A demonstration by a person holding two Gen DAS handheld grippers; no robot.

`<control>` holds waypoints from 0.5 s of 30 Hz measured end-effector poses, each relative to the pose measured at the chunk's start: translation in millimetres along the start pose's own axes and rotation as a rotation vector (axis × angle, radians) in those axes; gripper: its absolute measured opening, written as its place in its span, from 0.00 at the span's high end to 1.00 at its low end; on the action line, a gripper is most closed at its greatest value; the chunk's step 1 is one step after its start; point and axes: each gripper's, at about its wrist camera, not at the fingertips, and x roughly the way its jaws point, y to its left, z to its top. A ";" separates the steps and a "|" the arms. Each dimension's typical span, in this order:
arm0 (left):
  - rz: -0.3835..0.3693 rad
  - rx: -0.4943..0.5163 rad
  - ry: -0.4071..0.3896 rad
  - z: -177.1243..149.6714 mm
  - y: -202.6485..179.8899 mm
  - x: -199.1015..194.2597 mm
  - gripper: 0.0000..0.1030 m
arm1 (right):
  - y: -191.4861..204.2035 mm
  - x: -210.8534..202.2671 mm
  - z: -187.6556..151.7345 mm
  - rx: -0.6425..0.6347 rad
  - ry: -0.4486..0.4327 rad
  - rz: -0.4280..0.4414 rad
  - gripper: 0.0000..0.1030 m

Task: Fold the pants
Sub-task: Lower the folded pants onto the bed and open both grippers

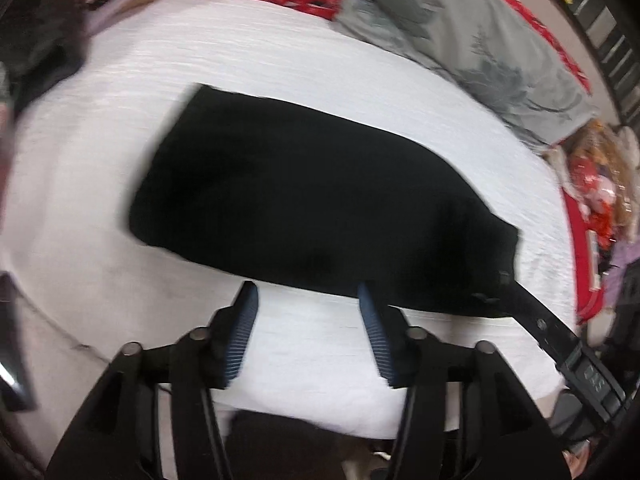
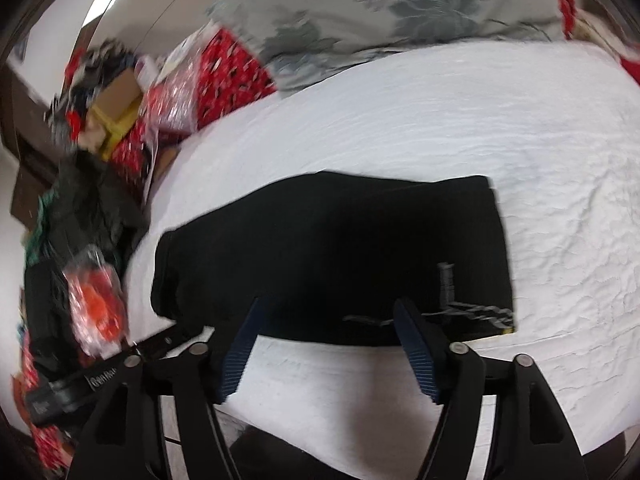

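The black pants lie folded into a flat block on the white bedspread. My left gripper is open and empty, its tips just at the near edge of the pants. In the right wrist view the same pants show a grey label and stitching near their right end. My right gripper is open and empty, its tips over the near edge of the pants. The other gripper's body shows at the left edge of this view and in the left wrist view at lower right.
A grey leaf-print pillow lies at the far side of the bed, also in the right wrist view. Red patterned fabric and a heap of clutter and dark clothes sit off the bed's left. The bed's near edge is close below the grippers.
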 end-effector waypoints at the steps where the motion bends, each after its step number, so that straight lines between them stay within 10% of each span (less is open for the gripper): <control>1: 0.012 -0.004 -0.004 3.2 9.3 -3.5 0.50 | 9.2 2.3 -1.9 -0.027 0.005 -0.011 0.28; 15: 0.040 -0.128 0.016 40.8 107.2 -37.0 0.50 | 106.5 25.4 -30.2 -0.358 0.002 -0.111 0.16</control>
